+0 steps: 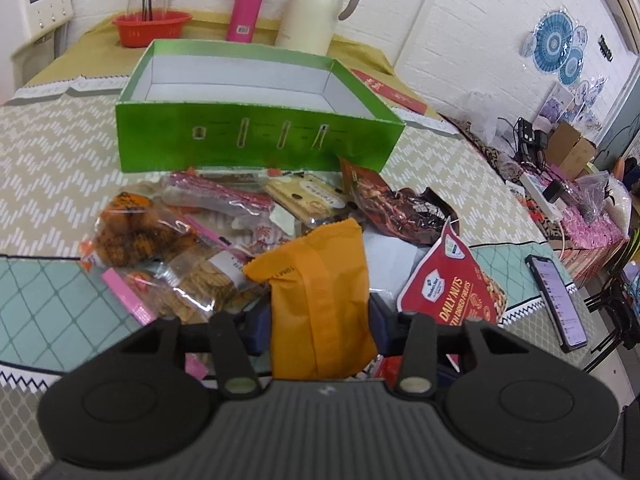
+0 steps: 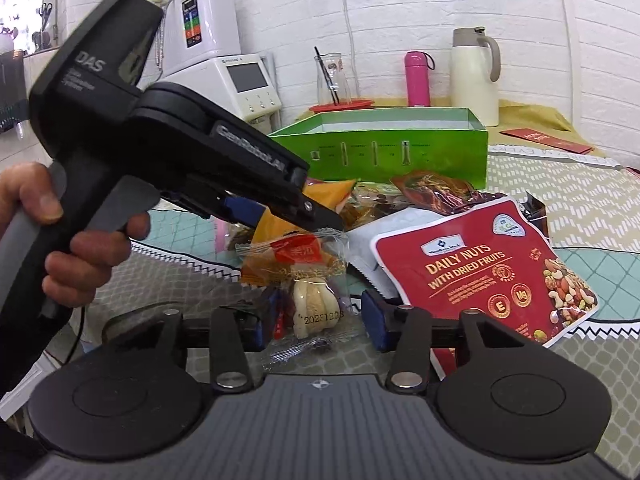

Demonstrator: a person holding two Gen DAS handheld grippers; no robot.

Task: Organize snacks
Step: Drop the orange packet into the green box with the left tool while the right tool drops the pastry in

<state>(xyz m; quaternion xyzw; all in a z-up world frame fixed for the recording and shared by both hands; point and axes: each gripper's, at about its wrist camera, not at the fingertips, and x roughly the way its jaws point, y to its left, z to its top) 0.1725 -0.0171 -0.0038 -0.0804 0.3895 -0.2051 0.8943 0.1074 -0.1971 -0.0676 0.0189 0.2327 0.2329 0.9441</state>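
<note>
Gripping an orange snack packet (image 1: 324, 300) between both pads, the left gripper (image 1: 320, 320) holds it lengthwise, long axis pointing ahead toward the open green box (image 1: 256, 140). The packet sits above the heap of snacks (image 1: 200, 240). The right gripper (image 2: 316, 312) stands wide, a clear-wrapped pastry (image 2: 312, 304) lying loose between its jaws.

A lived-in home, most likely a dining or kitchen corner. White-painted brick wall (image 1: 460, 28) behind a cloth-covered table (image 1: 48, 168) bearing household ware: cream thermal jug (image 1: 316, 8), pink flask (image 1: 248, 4), glass carafe (image 2: 333, 80) beside a red basin (image 1: 150, 28). A white countertop water appliance (image 2: 208, 28) with a small screen stands in the corner. Blue patterned paper fans (image 1: 558, 46) decorate the wall; a side surface holds a power strip (image 1: 538, 190), chargers and boxes. A phone (image 1: 558, 300) lies on the tablecloth.
</note>
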